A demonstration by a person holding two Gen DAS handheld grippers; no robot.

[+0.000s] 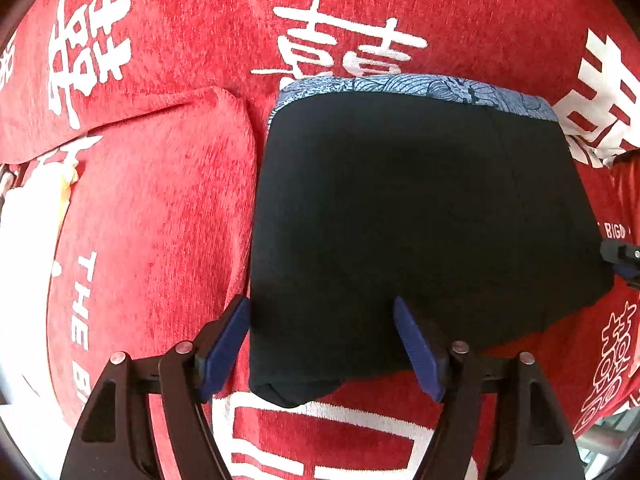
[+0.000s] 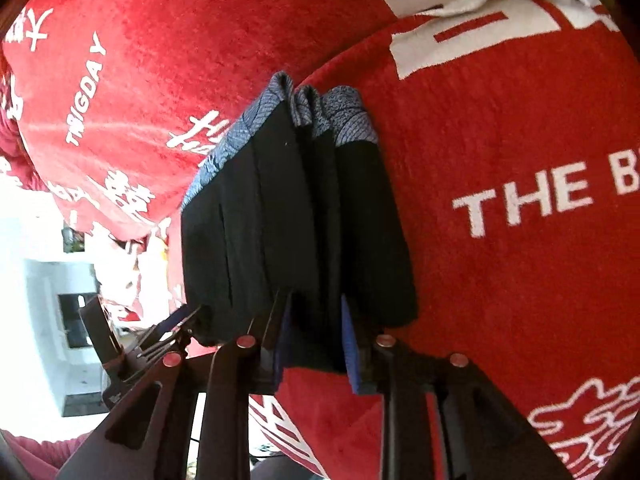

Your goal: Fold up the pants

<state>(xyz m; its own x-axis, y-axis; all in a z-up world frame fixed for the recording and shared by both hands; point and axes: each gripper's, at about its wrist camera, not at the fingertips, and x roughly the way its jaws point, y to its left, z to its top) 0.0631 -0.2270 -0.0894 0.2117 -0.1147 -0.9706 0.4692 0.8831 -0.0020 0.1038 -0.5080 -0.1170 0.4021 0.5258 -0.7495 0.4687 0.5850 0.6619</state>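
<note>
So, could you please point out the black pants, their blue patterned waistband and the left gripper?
black pants (image 1: pixel 420 216): left wrist view, middle of the folded black cloth.
blue patterned waistband (image 1: pixel 420 84): left wrist view, strip along the far edge.
left gripper (image 1: pixel 322 344): left wrist view, midway between its fingertips.

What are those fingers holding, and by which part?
Left fingers are open, holding nothing. Right fingers straddle the folded pants' near edge; whether they pinch it is unclear.
</note>
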